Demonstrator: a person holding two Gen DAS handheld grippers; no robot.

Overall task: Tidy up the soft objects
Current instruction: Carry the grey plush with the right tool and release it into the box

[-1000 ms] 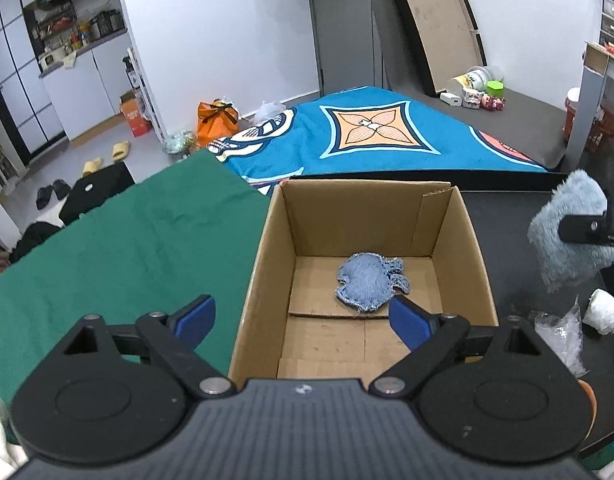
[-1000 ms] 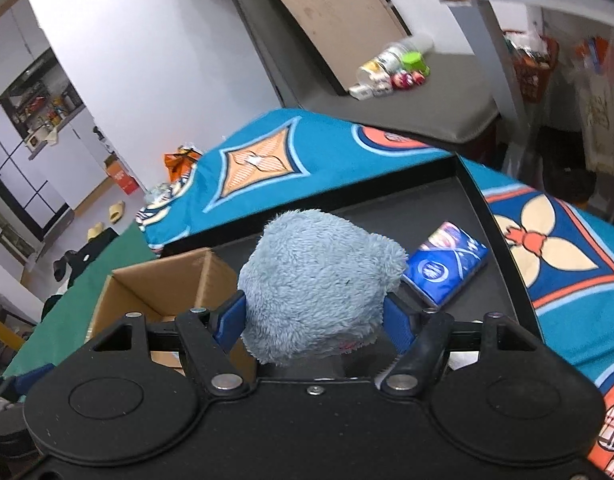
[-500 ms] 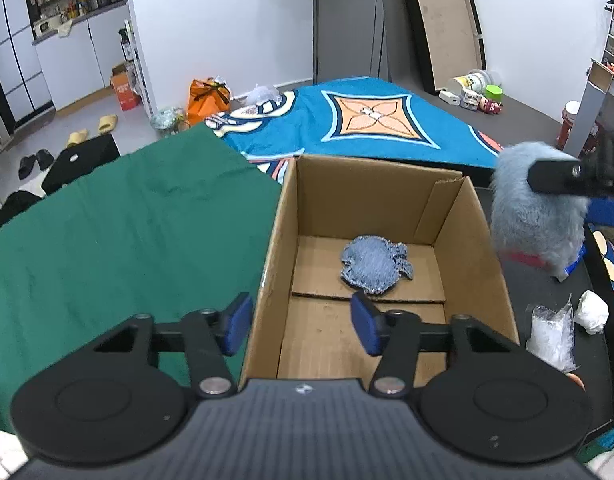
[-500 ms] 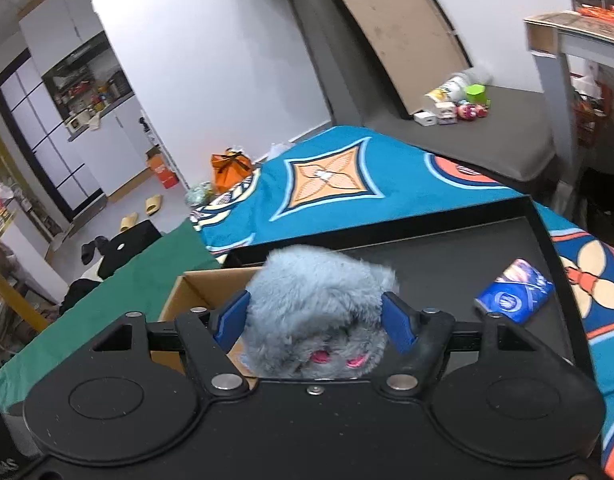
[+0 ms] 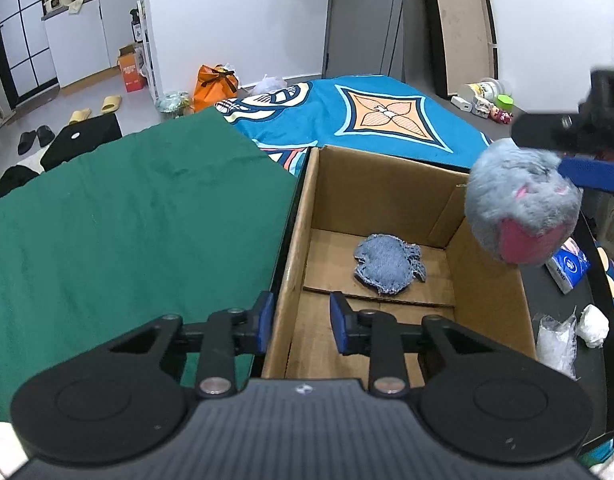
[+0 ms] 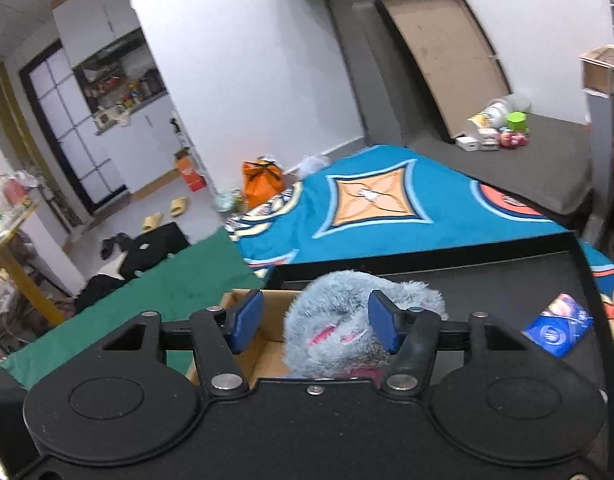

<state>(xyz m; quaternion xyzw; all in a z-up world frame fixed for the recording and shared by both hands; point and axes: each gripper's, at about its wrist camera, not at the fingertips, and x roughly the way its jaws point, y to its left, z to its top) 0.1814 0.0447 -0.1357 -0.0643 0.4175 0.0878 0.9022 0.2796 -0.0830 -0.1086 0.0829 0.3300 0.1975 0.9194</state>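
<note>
An open cardboard box (image 5: pixel 491 292) stands on the black table, with a blue denim soft piece (image 5: pixel 387 264) on its floor. A grey fluffy plush with pink patches (image 5: pixel 523 208) hangs over the box's right wall, by my right gripper's blue fingers (image 5: pixel 591 174). In the right wrist view my right gripper (image 6: pixel 313 326) has its jaws apart; the plush (image 6: pixel 347 336) touches the right finger, with a gap at the left one. My left gripper (image 5: pixel 301 322) straddles the box's left wall, jaws slightly apart, not pressing it.
A green cloth (image 5: pixel 127 220) lies left of the box. A blue tissue pack (image 5: pixel 567 268), crumpled plastic (image 5: pixel 555 340) and a white wad (image 5: pixel 595 320) lie on the black table to the right. A blue patterned rug (image 5: pixel 367 116) lies behind.
My right gripper carried the plush left and up over the box's right wall, then opened its jaws. My left gripper narrowed around the box's left wall.
</note>
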